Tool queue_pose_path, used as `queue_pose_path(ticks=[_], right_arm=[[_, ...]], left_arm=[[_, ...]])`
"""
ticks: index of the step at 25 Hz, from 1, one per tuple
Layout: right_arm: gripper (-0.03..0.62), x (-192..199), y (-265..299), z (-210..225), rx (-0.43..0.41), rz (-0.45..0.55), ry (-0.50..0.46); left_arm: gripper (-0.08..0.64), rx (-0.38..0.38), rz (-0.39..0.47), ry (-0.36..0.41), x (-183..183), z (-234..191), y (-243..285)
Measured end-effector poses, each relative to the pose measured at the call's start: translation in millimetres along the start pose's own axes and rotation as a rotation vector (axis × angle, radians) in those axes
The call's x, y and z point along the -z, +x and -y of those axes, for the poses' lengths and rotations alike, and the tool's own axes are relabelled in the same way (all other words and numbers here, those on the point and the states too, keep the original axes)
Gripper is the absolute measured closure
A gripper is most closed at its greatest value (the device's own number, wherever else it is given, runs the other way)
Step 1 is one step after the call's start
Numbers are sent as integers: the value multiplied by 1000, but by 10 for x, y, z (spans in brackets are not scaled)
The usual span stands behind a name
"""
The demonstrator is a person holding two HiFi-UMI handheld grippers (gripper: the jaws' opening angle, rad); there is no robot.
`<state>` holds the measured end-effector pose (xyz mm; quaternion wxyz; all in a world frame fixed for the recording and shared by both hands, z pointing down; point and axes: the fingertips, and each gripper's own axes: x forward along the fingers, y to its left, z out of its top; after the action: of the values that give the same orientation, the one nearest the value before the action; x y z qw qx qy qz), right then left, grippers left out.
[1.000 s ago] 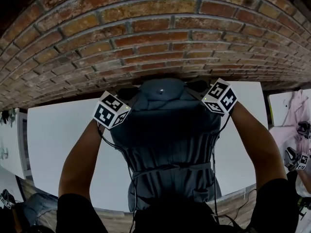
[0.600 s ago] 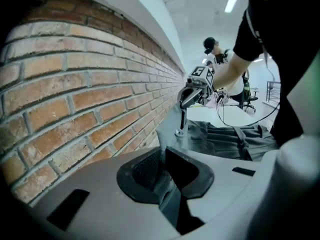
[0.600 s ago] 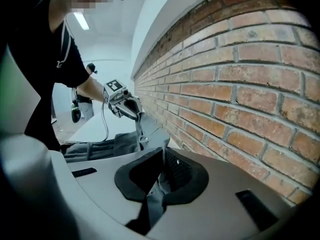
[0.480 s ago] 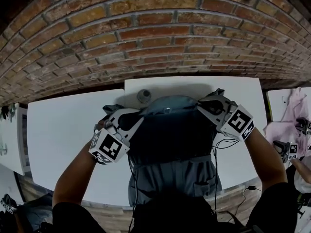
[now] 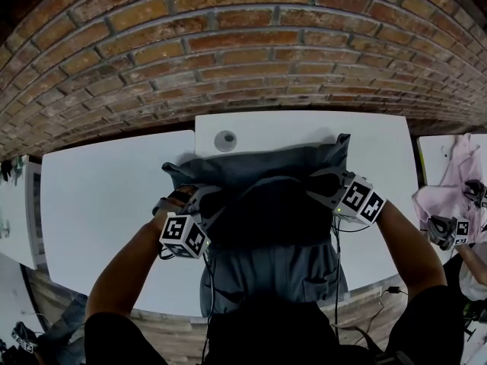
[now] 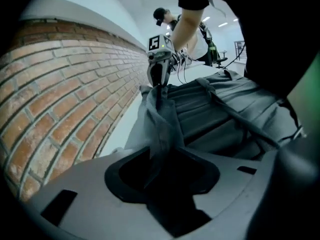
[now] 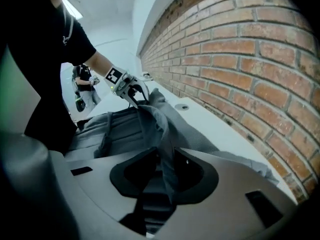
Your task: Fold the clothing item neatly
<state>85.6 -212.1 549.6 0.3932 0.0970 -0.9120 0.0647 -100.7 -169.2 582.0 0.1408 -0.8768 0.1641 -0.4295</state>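
A dark grey garment (image 5: 259,169) with a waist tie lies on the white table (image 5: 99,204), its upper part doubled back toward me so a fold runs along its far edge. My left gripper (image 5: 199,204) sits at the folded layer's left corner, my right gripper (image 5: 319,192) at its right corner. Both sets of jaws have just been opening. In the left gripper view a ridge of grey cloth (image 6: 160,129) still runs into the parted jaws (image 6: 162,169). The right gripper view shows the same: cloth (image 7: 160,134) between parted jaws (image 7: 165,179).
A brick wall (image 5: 228,52) stands behind the table. A round grommet (image 5: 225,140) sits in the tabletop just beyond the garment. To the right, another person's gripper (image 5: 445,230) works beside pink cloth (image 5: 449,181) on a neighbouring table. The garment's lower part hangs over the near edge.
Both grippers came down and toward me from the raised far position, carrying the garment's top corners over its body. The folded layer now rests low on the table.
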Motion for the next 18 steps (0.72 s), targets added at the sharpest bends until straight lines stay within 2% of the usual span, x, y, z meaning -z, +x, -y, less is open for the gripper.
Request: queue_pose_path(ticks=[1,4,6,8,11,13,14,16,18], right_arm=[[490,97,33,-3,-11,-29,24],[463,354,60,-23,-31,-110,66],[460,408,3,-71,-47,-130,77],[460,276,-119,-58,-35,-73,104],[462,-211,-356,142,65,121,182],[462,-470,-405,333,150,201,216],[462,-523,-368,413,185,201,218],[472,-499,-216,516,243,139,194],[591,-404,-42,549,277,59,167]], left_arm=[[400,19,-19,-23,72,15,21],[310,46,-46,-108,244,0,-24],[288,39,-50,-165,338,-36,-127],[287,11,-40,-233,397,-109,-251],[287,-55,28,-350,299,-303,-421],[288,-92,99,-411,96,-462,-520],[288,-100,137,-435,-34,-527,-558],[288,-103,196,-467,-284,-616,-575],[318,-118,202,-481,-433,-678,-479]])
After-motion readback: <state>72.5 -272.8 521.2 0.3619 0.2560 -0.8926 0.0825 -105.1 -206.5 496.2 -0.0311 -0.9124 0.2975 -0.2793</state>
